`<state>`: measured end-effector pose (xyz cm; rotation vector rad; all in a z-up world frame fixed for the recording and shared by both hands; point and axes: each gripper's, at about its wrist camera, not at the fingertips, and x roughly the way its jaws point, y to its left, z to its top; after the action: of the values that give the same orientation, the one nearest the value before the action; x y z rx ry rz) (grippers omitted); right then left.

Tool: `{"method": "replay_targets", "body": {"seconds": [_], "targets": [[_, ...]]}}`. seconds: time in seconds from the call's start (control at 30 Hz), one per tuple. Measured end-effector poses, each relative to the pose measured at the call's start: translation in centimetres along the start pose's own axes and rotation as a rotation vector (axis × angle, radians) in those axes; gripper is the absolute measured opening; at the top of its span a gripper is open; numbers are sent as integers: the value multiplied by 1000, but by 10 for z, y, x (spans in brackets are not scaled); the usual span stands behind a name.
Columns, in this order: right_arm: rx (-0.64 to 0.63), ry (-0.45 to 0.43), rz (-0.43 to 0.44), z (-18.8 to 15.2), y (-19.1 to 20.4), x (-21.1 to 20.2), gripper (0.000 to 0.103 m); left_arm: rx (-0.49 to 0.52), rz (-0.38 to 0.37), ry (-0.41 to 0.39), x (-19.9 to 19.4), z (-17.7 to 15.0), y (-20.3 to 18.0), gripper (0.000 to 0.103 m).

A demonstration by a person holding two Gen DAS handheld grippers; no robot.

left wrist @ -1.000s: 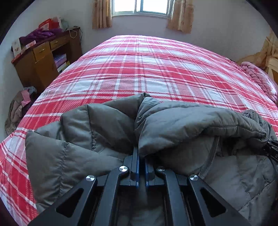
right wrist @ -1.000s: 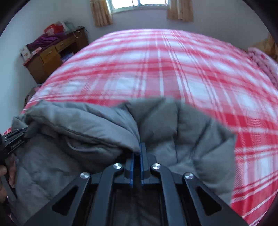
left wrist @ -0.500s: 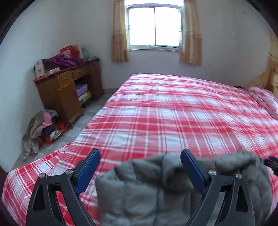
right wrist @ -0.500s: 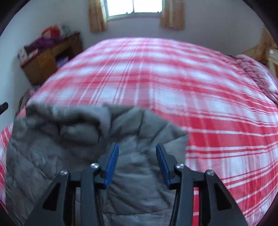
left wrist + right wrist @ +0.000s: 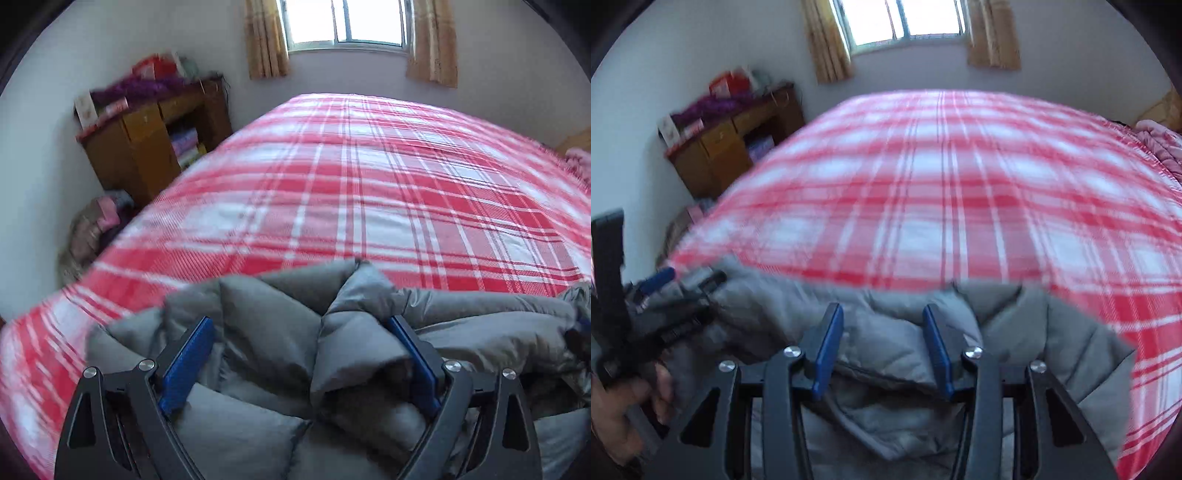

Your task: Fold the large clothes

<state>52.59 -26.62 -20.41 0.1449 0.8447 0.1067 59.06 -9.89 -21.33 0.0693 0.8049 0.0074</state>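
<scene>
A grey puffer jacket (image 5: 280,332) lies bunched at the near edge of the bed, and it also shows in the right wrist view (image 5: 1027,332). My left gripper (image 5: 301,325) is open, its blue pads wide apart on either side of a raised fold of the jacket. My right gripper (image 5: 882,314) is open, its pads apart just above the jacket's upper edge. The left gripper also shows at the left of the right wrist view (image 5: 657,280), held in a hand, down against the jacket.
The bed with the red and white plaid cover (image 5: 369,192) stretches ahead to the window wall. A wooden desk (image 5: 147,147) with piled items stands at the left. A heap of clothes (image 5: 92,229) lies on the floor. Pink bedding (image 5: 1160,144) lies at the right.
Both grippers were shut on the jacket a second ago and have opened and let it go. The left gripper has since dropped back down around a fold of the jacket.
</scene>
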Motion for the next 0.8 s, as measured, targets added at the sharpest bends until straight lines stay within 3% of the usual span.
{"method": "replay_targets", "body": {"seconds": [0.17, 0.8], "targets": [[-23, -7, 16, -20, -4, 9, 46, 28, 4, 31, 14, -4, -9, 97], [-71, 15, -72, -25, 7, 18, 46, 31, 10, 44, 19, -5, -9, 98]]}}
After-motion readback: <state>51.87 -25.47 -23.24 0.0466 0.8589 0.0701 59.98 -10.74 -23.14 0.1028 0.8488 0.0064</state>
